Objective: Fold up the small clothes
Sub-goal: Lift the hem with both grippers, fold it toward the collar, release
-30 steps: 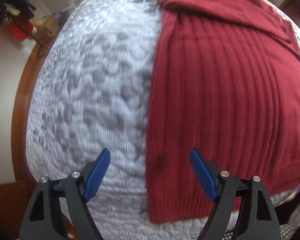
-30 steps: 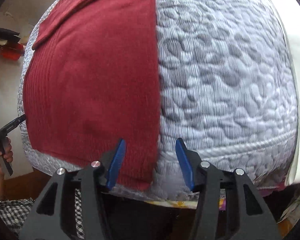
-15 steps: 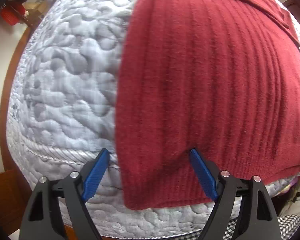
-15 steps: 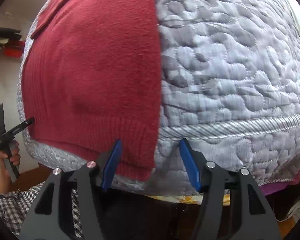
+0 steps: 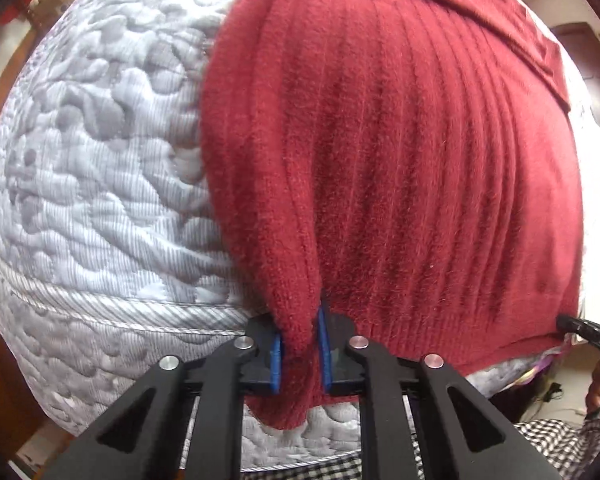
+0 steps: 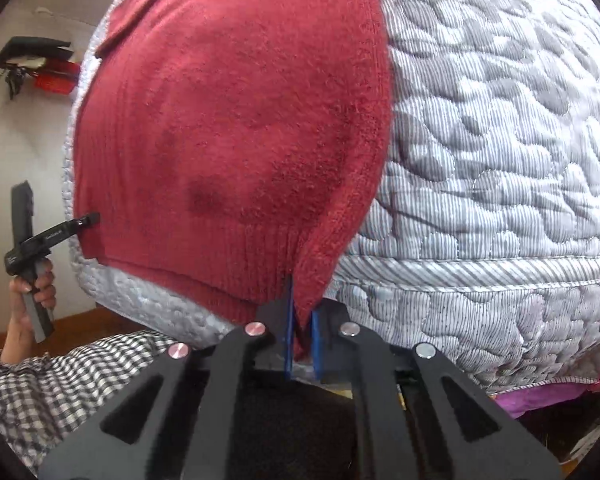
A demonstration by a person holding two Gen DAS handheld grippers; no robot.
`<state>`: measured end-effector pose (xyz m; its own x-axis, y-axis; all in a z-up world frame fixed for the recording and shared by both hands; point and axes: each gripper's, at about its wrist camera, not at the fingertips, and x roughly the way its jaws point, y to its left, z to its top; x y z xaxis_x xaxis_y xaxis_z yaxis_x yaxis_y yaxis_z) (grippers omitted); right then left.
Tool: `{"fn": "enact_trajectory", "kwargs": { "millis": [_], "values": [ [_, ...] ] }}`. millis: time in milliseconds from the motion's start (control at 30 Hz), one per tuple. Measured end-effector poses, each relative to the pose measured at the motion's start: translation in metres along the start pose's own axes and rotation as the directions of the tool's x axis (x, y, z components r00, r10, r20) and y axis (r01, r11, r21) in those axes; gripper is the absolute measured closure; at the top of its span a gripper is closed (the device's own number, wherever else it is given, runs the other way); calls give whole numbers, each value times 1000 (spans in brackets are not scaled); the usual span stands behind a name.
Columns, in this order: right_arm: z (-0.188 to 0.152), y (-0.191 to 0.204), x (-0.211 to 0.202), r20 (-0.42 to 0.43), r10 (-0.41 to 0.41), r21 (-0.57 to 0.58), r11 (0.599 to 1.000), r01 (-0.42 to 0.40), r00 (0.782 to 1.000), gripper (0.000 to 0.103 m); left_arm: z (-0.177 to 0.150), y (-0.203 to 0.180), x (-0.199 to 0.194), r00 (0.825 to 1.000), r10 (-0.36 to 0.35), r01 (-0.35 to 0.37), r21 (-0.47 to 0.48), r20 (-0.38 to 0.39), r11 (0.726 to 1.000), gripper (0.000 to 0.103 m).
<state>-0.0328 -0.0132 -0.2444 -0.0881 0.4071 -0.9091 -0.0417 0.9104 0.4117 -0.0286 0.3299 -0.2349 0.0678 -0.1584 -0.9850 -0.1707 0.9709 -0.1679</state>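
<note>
A dark red ribbed sweater point(image 5: 400, 152) lies flat on a grey quilted mattress point(image 5: 92, 184), its hem at the near edge. My left gripper point(image 5: 299, 344) is shut on the sweater's lower left hem corner, and the fabric bunches up between the blue pads. In the right wrist view the same sweater point(image 6: 228, 112) fills the left half, and my right gripper point(image 6: 301, 340) is shut on its lower right hem corner. A sleeve is folded across the top of the sweater. The other gripper's tip point(image 6: 88, 219) touches the far hem corner in that view.
The quilted mattress point(image 6: 500, 152) extends to the right with a piped edge. A person's hand point(image 6: 32, 292) and checked sleeve point(image 6: 68, 376) show at lower left. A wooden frame and red objects on a wall point(image 6: 56, 78) lie beyond the mattress.
Both grippers moved in to the sweater's hem corners and went from open to shut on the fabric, which now puckers between the pads.
</note>
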Motion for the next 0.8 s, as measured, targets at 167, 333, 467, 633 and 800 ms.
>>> {"fn": "enact_trajectory", "kwargs": {
  "millis": [167,333,467,633,800],
  "values": [
    [1,4,-18,31,65,-16,998,-64,997,97,-1,7,-24,998,-53,54,-17,38,998,90],
    [20,-2,-52,109,162,-13,987,-162,981,97,1,18,-56,990,-107,109,-13,91,994,90],
    [41,-1,-78,170,185,-33,983,-182,968,97,19,19,-79,979,-135,137,1,153,991,90],
    [75,-4,-99,210,177,-39,984,-172,961,97,61,22,-93,966,-163,166,2,203,986,90],
    [124,-19,-105,209,161,-28,987,-158,965,97,105,17,-81,966,-151,160,-30,209,987,90]
  ]
}}
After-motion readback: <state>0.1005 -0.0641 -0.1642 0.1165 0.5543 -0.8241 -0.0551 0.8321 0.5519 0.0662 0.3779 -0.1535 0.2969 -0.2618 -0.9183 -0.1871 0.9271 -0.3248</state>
